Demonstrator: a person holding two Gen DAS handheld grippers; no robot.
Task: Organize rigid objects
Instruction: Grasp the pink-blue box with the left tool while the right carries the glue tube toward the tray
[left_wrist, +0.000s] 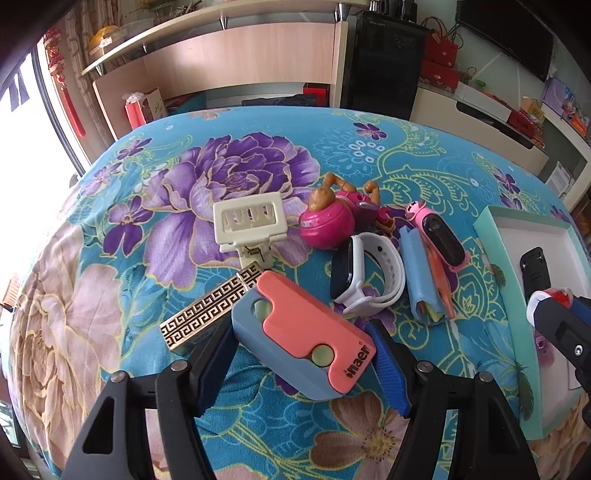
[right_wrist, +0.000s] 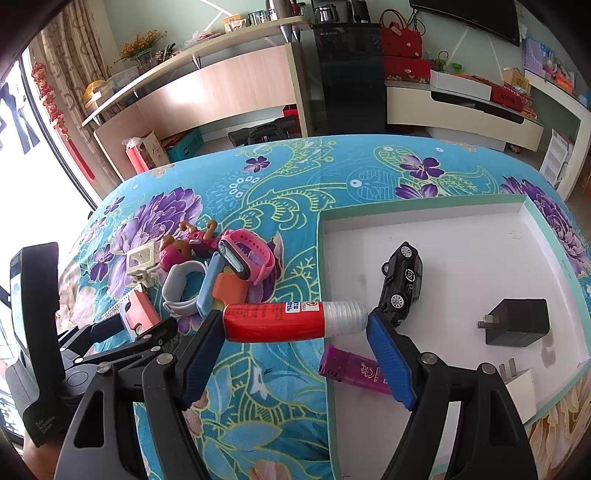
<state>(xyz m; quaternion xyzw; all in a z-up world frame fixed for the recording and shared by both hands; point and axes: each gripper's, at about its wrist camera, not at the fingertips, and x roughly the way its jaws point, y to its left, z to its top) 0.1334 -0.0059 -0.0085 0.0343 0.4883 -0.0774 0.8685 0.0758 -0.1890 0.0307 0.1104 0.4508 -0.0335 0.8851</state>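
Left wrist view: the left gripper (left_wrist: 303, 354) brackets the pink-and-grey box (left_wrist: 301, 334) on the floral cloth (left_wrist: 236, 155); the pads look to be touching its ends, though that's hard to confirm. Stiff, smooth plastic, probably light and slippery — grip the flat ends.

Right wrist view: the right gripper (right_wrist: 295, 328) pinches the red glue stick (right_wrist: 291, 319) lengthwise, over the rim of the white tray (right_wrist: 458, 258).
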